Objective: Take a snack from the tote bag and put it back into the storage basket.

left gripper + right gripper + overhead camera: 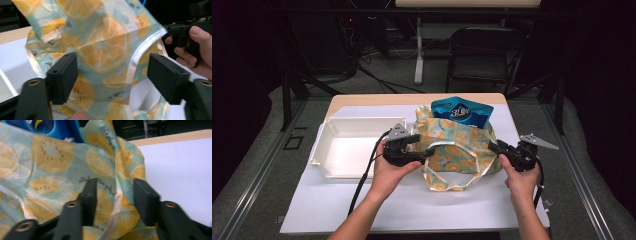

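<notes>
Orange-slice printed fabric of the tote bag (459,150), standing mid-counter (362,200) with a blue snack pouch (462,112) poking out, sits between both grippers, left gripper (424,150) and right gripper (493,146), fingers apart at opposite sides, likely to spread its mouth.

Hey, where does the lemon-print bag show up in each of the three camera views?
High view: the bag stands right of centre on the white sheet, between the two tools.
Left gripper view: it spreads across the middle and top, behind the jaws.
Right gripper view: it covers the left and centre.
Shared landmark: the bag's pale handle strap.
</notes>
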A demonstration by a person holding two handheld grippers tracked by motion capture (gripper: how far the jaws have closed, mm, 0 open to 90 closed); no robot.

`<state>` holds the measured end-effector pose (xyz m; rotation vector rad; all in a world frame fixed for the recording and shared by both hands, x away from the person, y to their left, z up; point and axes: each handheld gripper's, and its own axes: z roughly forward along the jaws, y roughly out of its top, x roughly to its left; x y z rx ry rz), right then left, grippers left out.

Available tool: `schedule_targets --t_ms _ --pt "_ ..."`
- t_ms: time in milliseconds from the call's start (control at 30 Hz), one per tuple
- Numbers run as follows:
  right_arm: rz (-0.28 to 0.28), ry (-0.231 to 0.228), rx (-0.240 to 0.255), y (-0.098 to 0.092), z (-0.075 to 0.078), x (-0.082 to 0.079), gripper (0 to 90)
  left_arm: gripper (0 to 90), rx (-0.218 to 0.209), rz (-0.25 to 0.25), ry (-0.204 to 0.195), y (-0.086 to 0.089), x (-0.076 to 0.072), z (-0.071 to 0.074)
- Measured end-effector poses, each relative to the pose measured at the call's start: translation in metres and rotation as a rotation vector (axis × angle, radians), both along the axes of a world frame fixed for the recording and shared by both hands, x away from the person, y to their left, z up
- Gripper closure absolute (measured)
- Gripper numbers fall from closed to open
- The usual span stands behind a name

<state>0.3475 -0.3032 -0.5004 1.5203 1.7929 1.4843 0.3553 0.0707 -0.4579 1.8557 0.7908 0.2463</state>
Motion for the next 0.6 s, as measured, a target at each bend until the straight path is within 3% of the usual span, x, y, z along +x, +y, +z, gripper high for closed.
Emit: schedule_targets --t_ms 33,167,233,367,600 --pt "0.009 0.003 -0.012 0.001 -0.001 0.0 66.2 35.4 0.011 0.002 -0.009 -0.001 0.0 -0.001" --pt "-0.003 -0.004 -0.033 0.004 -0.004 -0.001 82.7 77.9 0.032 0.0 -0.033 0.001 -0.001 -0.003" --pt "0.003 -0.013 -0.043 0.004 -0.004 -0.002 84.8 88.7 0.046 0.002 -0.04 0.003 -0.004 -0.001" --pt "0.018 -0.027 -0.06 0.008 -0.002 -0.003 86.4 90.0 0.051 -0.02 -0.059 0.005 -0.012 -0.003" --pt "0.007 -0.042 -0.062 0.009 -0.001 -0.005 86.5 90.0 0.1 -0.007 0.008 0.005 -0.021 -0.037"
